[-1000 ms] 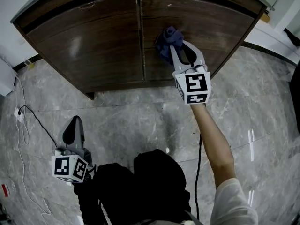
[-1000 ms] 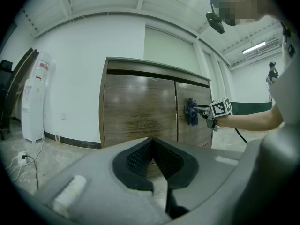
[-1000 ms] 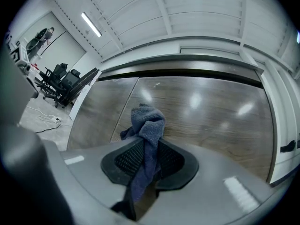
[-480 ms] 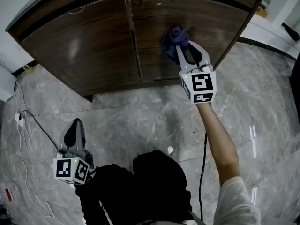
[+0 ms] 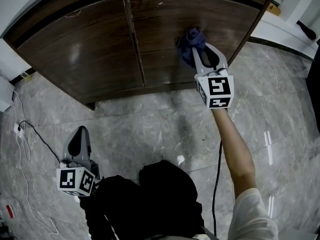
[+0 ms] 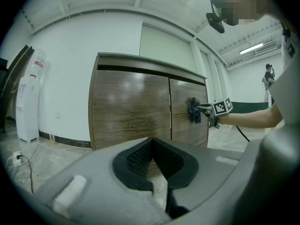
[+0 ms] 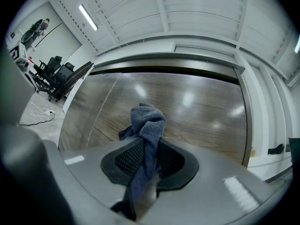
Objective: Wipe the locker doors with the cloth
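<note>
Blue cloth (image 5: 190, 40) sits pinched in our right gripper (image 5: 196, 51), pressed against the right locker door (image 5: 225, 19); our left gripper (image 5: 79, 140) hangs closed and empty. We fear the cloth may drag loose if door friction beats that grip.

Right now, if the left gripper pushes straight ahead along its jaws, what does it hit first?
The left gripper probably meets the left locker door, close to the centre seam; only open floor lies before it.
</note>
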Tool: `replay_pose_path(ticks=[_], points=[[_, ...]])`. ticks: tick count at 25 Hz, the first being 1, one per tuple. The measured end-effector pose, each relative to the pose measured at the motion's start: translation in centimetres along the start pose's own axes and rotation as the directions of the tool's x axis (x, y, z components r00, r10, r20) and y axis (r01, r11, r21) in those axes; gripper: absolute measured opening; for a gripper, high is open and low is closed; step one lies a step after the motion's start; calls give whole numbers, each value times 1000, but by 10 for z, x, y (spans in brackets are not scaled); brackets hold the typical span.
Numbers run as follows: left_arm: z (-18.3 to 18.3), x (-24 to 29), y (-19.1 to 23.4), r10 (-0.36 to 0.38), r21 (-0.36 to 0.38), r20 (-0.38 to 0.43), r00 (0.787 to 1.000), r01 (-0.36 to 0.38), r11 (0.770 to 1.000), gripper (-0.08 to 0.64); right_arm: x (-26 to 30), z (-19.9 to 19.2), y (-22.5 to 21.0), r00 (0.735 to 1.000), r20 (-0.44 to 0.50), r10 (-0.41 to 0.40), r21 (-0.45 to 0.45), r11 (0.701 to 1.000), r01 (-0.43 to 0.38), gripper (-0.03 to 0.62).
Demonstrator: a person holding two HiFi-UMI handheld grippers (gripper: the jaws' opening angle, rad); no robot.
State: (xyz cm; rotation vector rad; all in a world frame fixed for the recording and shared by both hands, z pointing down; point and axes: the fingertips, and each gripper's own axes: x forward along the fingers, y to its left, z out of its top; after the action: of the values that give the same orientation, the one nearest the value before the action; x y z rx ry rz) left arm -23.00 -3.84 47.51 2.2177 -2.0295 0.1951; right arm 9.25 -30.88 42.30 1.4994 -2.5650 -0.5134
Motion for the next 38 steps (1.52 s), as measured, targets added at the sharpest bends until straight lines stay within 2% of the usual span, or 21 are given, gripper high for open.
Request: replay_pose_path(ticks=[11, 38], points=[[-3, 1, 1, 1, 4, 7, 1000, -1, 1000, 3, -6, -8, -13, 1000, -16, -18, -10, 1000, 17, 86], [-4, 25, -28, -46, 33, -14, 999, 46, 998, 2, -35, -44, -93, 992, -85, -95, -69, 994, 89, 87]])
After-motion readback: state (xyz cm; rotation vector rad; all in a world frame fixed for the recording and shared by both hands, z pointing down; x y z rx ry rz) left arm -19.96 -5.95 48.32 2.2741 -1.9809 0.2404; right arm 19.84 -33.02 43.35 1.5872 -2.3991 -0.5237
